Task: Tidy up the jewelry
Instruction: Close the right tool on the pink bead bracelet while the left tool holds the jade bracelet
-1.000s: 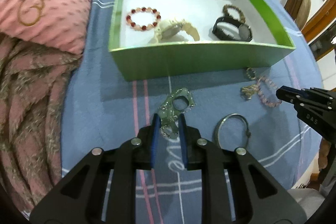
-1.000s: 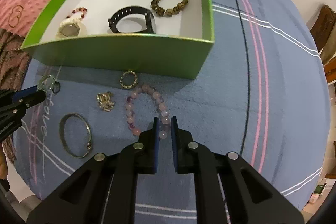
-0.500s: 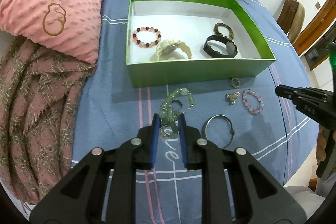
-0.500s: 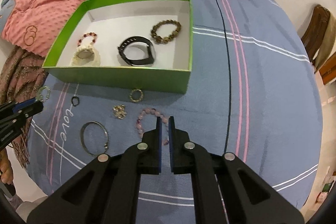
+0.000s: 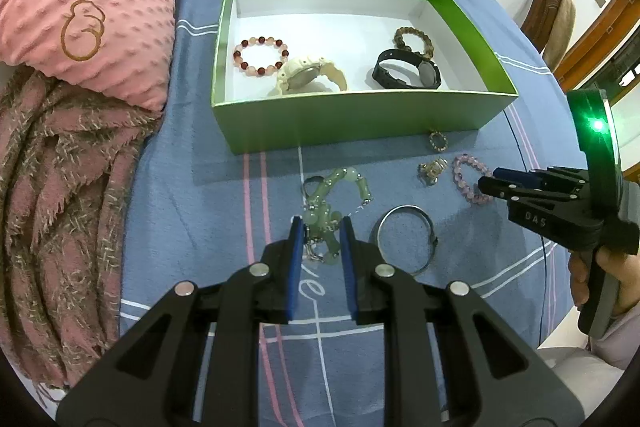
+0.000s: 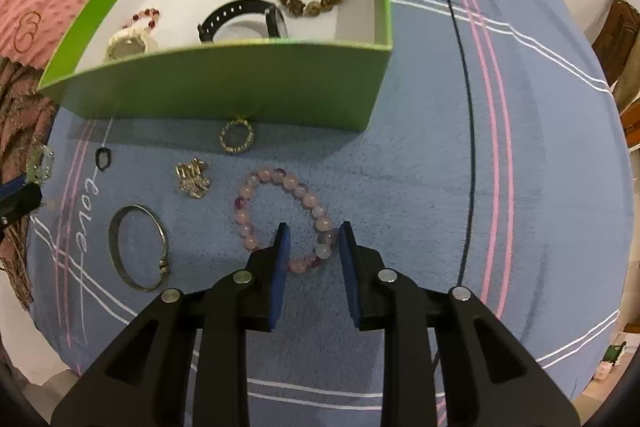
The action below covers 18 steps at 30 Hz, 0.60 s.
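Left wrist view: my left claw (image 5: 320, 223) is clenched on the pale green jade bead bracelet (image 5: 328, 203), whose far loop lies on the blue plaid bedsheet (image 5: 192, 203) just in front of the green cardboard box (image 5: 360, 119). Box holds a red-and-pink bead bracelet (image 5: 261, 55), cream watch (image 5: 310, 77), black watch (image 5: 408, 71) and brown bead bracelet (image 5: 414, 39). A silver bangle (image 5: 406, 239) lies just right of my fingers. Right wrist view: my right claw (image 6: 312, 231) is released, fingers straddling the near arc of the pink bead bracelet (image 6: 280, 219), which lies flat on the sheet. A gold ring (image 6: 237, 135) lies near the box wall, a gold clasp piece (image 6: 192, 177) left of the bracelet.
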{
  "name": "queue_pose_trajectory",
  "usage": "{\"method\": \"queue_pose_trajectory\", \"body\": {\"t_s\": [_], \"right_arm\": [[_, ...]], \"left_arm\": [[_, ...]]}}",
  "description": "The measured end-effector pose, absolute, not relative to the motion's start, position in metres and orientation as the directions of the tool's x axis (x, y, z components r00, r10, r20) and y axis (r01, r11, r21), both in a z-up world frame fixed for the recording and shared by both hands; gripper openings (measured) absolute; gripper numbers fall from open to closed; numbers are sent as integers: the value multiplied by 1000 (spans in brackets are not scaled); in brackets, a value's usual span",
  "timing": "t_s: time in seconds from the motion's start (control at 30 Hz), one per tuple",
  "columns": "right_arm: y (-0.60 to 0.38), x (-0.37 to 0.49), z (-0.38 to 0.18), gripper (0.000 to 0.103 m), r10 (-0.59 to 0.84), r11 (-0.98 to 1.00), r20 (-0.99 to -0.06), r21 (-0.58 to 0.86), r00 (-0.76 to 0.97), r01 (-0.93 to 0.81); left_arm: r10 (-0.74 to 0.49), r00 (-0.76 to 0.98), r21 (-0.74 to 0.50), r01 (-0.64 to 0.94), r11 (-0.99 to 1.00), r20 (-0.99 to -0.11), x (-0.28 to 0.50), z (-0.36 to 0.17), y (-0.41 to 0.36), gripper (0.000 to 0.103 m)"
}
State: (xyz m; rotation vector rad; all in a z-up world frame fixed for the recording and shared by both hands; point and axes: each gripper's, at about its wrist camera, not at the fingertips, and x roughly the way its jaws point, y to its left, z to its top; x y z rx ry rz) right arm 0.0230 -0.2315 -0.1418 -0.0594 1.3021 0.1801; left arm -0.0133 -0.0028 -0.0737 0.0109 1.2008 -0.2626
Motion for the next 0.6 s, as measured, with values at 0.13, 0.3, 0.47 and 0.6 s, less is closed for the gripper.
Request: {"method": "queue_pose_trajectory", "body": {"t_s": [0.13,0.3,0.47,0.6], "right_arm": [[-229,23,-143,9,94,984,-964,51,250,-172],[-229,18,-129,8,111,983,-956,66,271,-172],[-227,7,-88,7,140,979,-926,76,350,-192],[-226,0,-56,7,156,976,-896,76,417,-203]], "left_arm": [[-196,332,-131,208,969,-923,-14,-74,-4,18],[-193,345,-124,211,970,-919,-15,-68,-5,18],[-194,377,-118,215,969,-906,-15,-54,-6,18],[-196,393,-113,224,968,-898,-16,-46,-10,18]]}}
